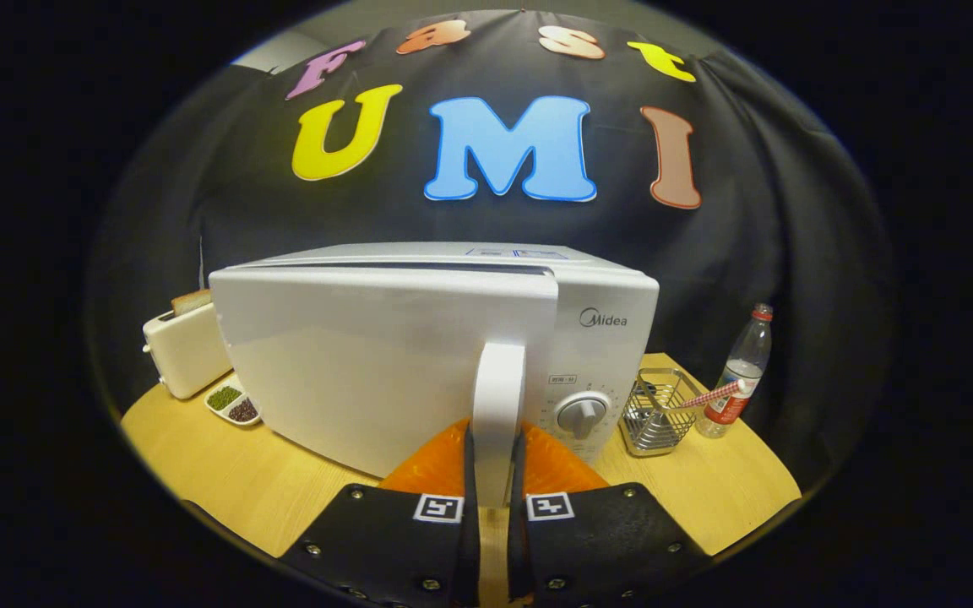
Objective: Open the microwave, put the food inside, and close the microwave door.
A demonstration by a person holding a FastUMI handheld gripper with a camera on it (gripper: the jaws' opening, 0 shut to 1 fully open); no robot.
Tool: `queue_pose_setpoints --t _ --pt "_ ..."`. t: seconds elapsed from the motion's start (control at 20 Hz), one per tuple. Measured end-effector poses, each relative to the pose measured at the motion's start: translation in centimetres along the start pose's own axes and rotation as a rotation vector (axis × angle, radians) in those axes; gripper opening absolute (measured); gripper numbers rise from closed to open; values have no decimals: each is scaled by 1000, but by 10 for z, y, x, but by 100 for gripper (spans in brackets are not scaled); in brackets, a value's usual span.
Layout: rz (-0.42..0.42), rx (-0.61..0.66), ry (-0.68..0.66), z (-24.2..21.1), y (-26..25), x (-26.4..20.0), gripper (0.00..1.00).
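A white microwave [605, 321] stands on the wooden table [225, 473]. Its door [368, 371] is swung a little out from the body, with a dark gap along its top edge. A white vertical handle [498, 380] runs down the door's right side. My gripper [495, 456] is shut on the lower part of that handle, one finger on each side. A round knob [583, 414] sits on the control panel just right of the handle. The inside of the microwave is hidden by the door.
A cream toaster [187, 350] with a slice of bread stands left of the microwave. In front of it lies a small white dish [233, 404] with green and dark beans. Right of the microwave stand a wire basket [655, 414] and a plastic bottle [736, 376].
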State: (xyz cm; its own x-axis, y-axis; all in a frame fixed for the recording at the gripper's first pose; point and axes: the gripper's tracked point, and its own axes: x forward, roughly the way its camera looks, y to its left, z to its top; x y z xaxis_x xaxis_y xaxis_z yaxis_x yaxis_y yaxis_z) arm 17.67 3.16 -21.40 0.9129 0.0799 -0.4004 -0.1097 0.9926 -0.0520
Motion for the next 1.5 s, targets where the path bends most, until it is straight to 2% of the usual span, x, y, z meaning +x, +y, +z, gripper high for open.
queue_pose_setpoints --t 0.3,0.55,0.95,1.5 --pt "11 33 33 -12 21 -41 13" --pt "62 29 55 -25 48 -80 24" --pt "103 4 70 -39 89 -128 24" --pt "185 -37 74 -51 157 -173 26"
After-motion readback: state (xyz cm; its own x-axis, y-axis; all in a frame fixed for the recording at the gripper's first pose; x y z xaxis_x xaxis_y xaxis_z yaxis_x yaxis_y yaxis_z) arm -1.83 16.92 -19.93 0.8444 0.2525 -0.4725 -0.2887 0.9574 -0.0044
